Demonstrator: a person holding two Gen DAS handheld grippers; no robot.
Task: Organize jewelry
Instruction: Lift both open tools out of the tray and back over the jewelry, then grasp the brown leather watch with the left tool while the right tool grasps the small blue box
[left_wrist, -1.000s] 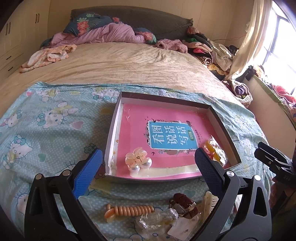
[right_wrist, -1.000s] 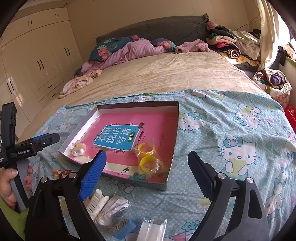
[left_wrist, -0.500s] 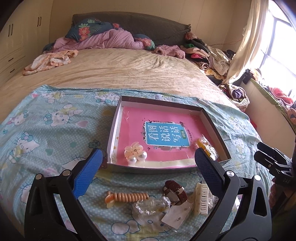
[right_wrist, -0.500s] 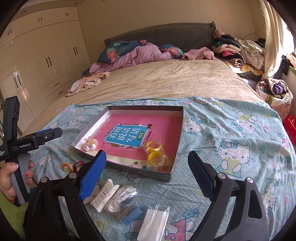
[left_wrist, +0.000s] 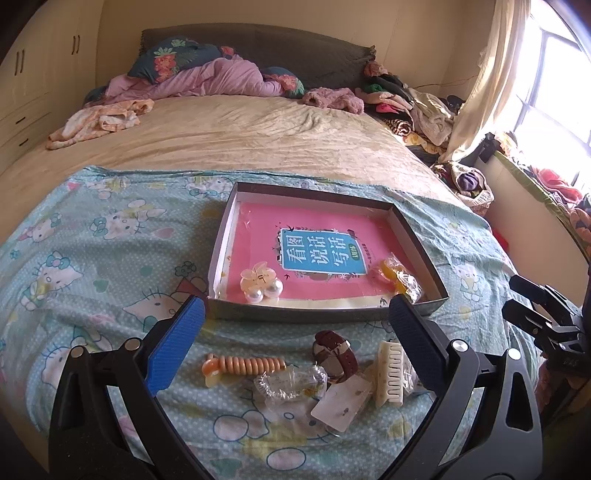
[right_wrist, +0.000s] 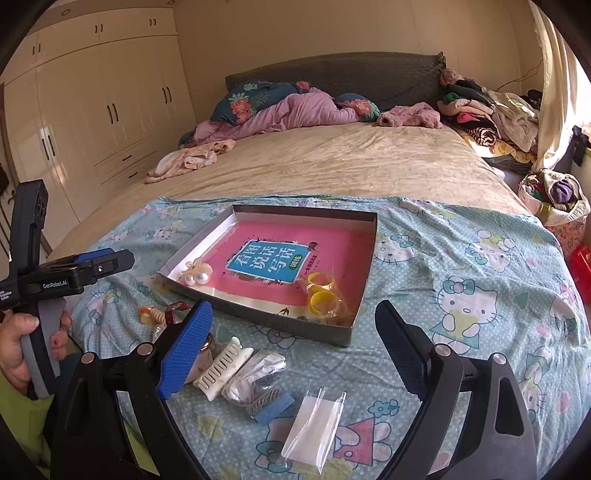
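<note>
A shallow grey box (left_wrist: 325, 316) (right_wrist: 258, 314) with a pink book inside lies on the cartoon-print sheet. It holds a pearl hair clip (left_wrist: 261, 284) (right_wrist: 196, 276) and a bag of yellow rings (left_wrist: 399, 277) (right_wrist: 322, 295). In front of it lie an orange spiral hair tie (left_wrist: 243, 366), a brown watch (left_wrist: 337, 350), a clear bagged bracelet (left_wrist: 288, 382), an earring card (left_wrist: 341, 402) and a cream claw clip (left_wrist: 388, 373) (right_wrist: 223, 363). My left gripper (left_wrist: 295, 354) hovers open above these. My right gripper (right_wrist: 291, 347) is open and holds nothing, over the box's near corner.
A clear plastic bag (right_wrist: 314, 421) and a blue-edged packet (right_wrist: 266, 397) lie near the right gripper. The bed carries pillows and a purple quilt (left_wrist: 207, 79) at its head, clothes piled at the right (left_wrist: 413, 107). Wardrobes (right_wrist: 92, 110) line the left wall.
Both grippers have drawn back and risen a little from the box, so more of the loose items in front of it show. Nothing was picked up; jaws stayed open.
</note>
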